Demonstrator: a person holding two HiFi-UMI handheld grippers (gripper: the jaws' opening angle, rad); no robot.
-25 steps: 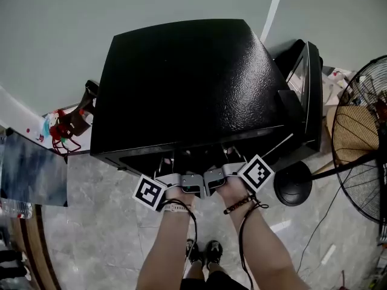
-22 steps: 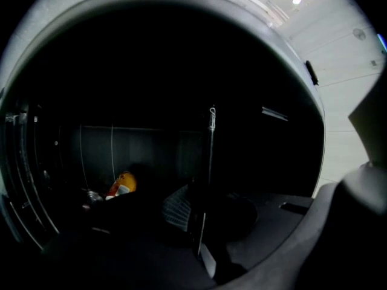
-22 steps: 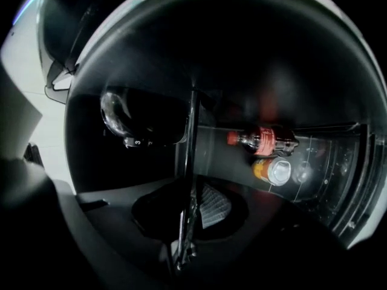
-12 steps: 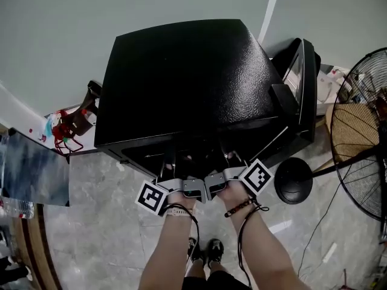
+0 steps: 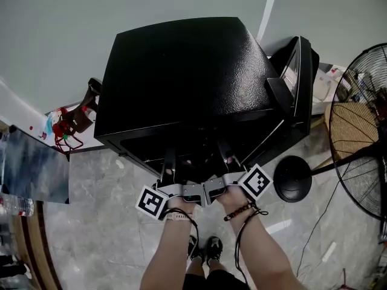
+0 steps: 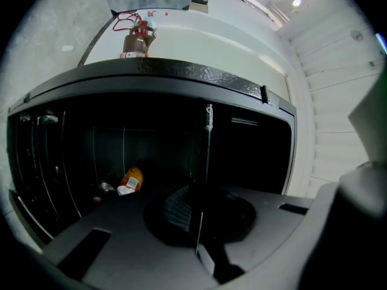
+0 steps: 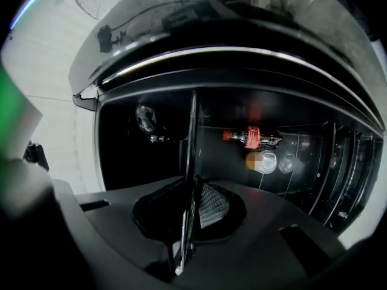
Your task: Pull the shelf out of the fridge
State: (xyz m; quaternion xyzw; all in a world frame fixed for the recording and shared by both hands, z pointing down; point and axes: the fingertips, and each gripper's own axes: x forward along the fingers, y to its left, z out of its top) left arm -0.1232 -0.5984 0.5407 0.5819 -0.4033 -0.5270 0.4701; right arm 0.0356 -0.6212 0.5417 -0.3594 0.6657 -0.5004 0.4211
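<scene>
The black mini fridge (image 5: 181, 71) stands with its door (image 5: 296, 83) swung open to the right. Both grippers reach into the dark opening side by side. The shelf shows edge-on as a thin plate (image 6: 208, 156) running between the jaws of my left gripper (image 6: 199, 222), which is shut on it. In the right gripper view the same thin shelf edge (image 7: 191, 138) sits between the pads of my right gripper (image 7: 190, 213), whose jaws are closing onto it. From above, the left gripper (image 5: 167, 161) and right gripper (image 5: 224, 148) stand at the fridge mouth.
Inside the fridge lie an orange bottle (image 6: 130, 180), a red-labelled bottle (image 7: 251, 136) and an orange-capped container (image 7: 261, 162). A standing fan (image 5: 363, 132) with its round base (image 5: 292, 187) is at the right. My feet (image 5: 202, 249) are just below the grippers.
Both grippers have drawn back a little toward me, and more of their fingers shows outside the fridge opening. The fridge door looks slightly wider open.
</scene>
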